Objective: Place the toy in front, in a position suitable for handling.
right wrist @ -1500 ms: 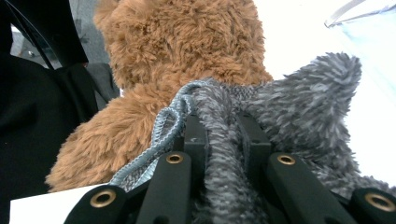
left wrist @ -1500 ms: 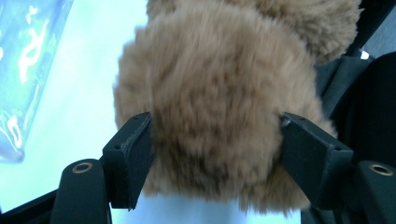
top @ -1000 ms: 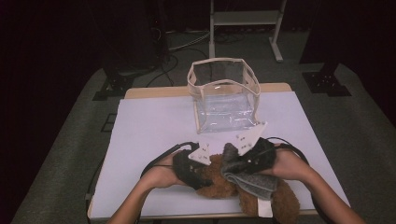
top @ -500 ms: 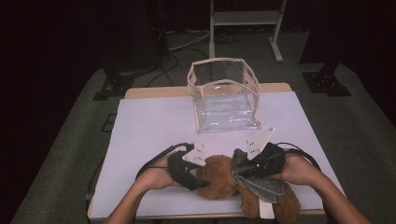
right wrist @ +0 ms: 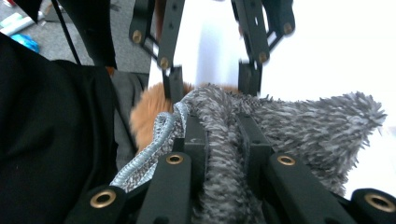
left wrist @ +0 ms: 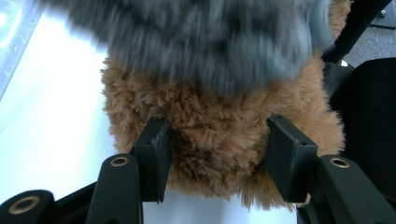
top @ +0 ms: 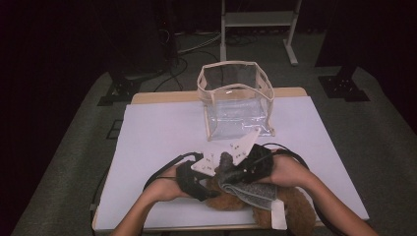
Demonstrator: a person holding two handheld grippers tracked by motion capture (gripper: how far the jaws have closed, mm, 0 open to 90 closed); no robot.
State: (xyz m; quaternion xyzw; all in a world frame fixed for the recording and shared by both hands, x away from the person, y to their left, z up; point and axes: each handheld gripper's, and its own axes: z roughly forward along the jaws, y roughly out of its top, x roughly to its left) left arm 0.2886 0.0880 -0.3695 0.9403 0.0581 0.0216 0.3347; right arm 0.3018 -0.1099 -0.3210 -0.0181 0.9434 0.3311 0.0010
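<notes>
High view: a person's forearms come in from the bottom edge over a white table (top: 162, 132), both hands meeting near its front edge. The left gripper (top: 209, 184) sits on the brown plush (top: 231, 200), and the right gripper (top: 231, 172) holds a grey cloth (top: 248, 191) that drapes over the plush. More brown plush lies to the right, reaching the table's front edge. Behind the hands, well apart from them, a clear bag (top: 236, 101) with a beige rim stands upright and open on the table.

Left gripper view shows the left gripper (left wrist: 217, 154) with its two black jaws either side of a rounded brown plush (left wrist: 219, 135) lobe; the jaws have just been closing, and both pads press into the fur, so it is clamped on the plush. The grey cloth (left wrist: 201, 37), blurred, hangs over the plush from above.

Right gripper view shows the right gripper (right wrist: 219, 140) with its jaws close together, pinching a fold of grey cloth (right wrist: 299, 126), whose bound edge curls down at the left. Beyond the cloth the left gripper (right wrist: 210, 79) points back toward the camera, its jaws straddling the orange-brown plush (right wrist: 147, 112) that peeks out beneath
</notes>
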